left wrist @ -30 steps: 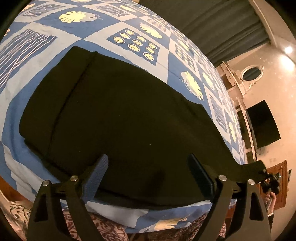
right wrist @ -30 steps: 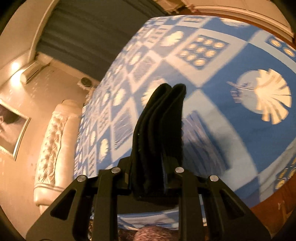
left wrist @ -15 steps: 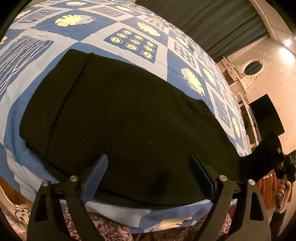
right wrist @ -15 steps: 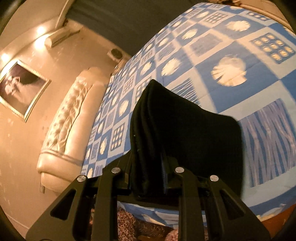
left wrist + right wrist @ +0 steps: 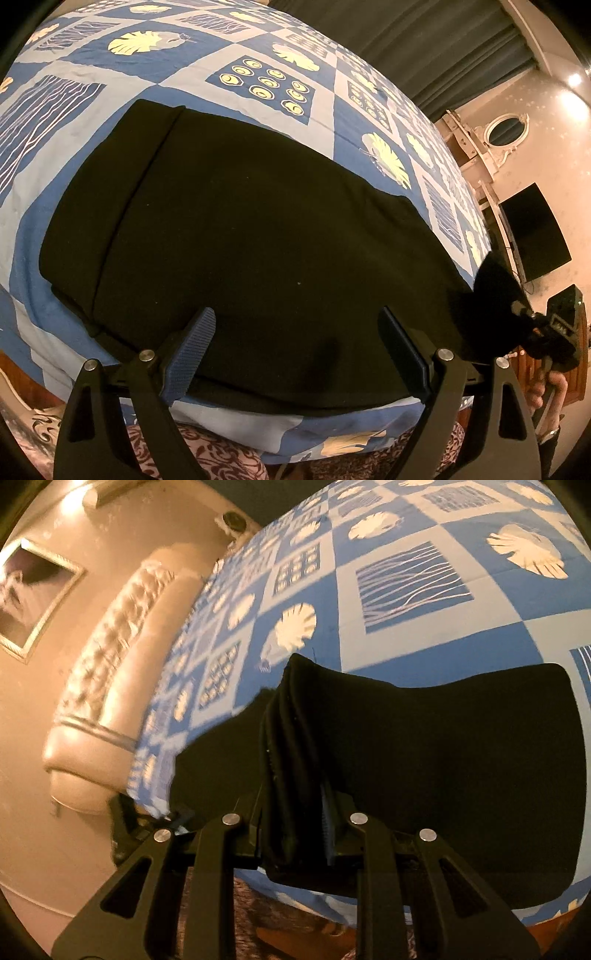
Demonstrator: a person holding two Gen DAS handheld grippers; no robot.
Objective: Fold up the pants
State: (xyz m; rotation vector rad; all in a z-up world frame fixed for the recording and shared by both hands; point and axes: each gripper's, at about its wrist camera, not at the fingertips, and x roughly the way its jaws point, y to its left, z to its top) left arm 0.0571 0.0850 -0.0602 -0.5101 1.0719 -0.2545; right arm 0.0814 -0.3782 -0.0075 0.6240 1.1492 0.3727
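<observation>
Pants point(image 5: 240, 236), soft, limp black cloth lying on the bed point(image 5: 258, 55), will sag, so my right fingers point(image 5: 327, 812) pinch the bunched leg end while my left fingers point(image 5: 192, 350) hover spread.

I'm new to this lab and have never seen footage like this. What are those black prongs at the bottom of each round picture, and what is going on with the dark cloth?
No robot here: a person holds a two-finger gripper in each hand, and each gripper carries a fisheye camera looking along its fingers, hence the round, bent views. The prongs are those fingers. One picture comes from the left gripper, which is open and holds nothing. The other comes from the right gripper, shut on a bunched end of the black pants. The pants lie on a bed with a blue patterned bedsheet. In the left view the right gripper also shows at the far right edge.
</observation>
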